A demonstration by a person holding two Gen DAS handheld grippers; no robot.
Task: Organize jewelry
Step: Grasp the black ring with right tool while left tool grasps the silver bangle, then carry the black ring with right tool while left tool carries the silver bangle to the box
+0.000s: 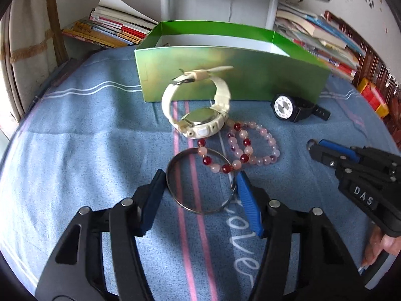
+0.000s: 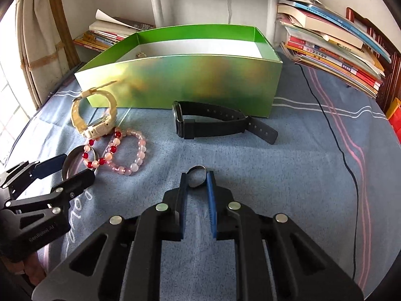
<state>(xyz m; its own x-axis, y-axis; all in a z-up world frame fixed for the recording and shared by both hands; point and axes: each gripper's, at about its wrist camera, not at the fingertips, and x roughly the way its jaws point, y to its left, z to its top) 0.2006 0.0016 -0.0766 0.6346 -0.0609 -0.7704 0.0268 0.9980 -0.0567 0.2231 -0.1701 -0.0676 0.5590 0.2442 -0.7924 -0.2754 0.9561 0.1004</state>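
A: Both grippers are down on the blue cloth. The right gripper [image 2: 197, 178] has closed its jaws on a small ring [image 2: 196, 179], which stands upright between the pads.

B: And the left gripper [image 1: 199, 188]?

A: Its jaws straddle the metal bangle [image 1: 200, 179], a pad just beside each edge. I cannot tell that they press on it yet, so I'd call it half-closed around the bangle, not gripping.

B: What worries you?

A: The bangle first. The red-bead bracelet [image 1: 215, 161] lies across its far rim, and the pink bracelet [image 1: 260, 143] touches that one. Lift the bangle and the beads may drag along or snag, perhaps tugging the white watch [image 1: 198, 123] too.

B: And the bangle is hard and round.

A: Yes, pinched edge to edge it could spring out sideways. The ring is held by a thin edge too; it may twist or drop on the way to the green box [image 2: 190, 80].

B: Is the box clear?

A: It stands open behind the jewelry, with its near wall high; a low carry would hit it. The black watch [image 2: 215, 123] lies just before it.
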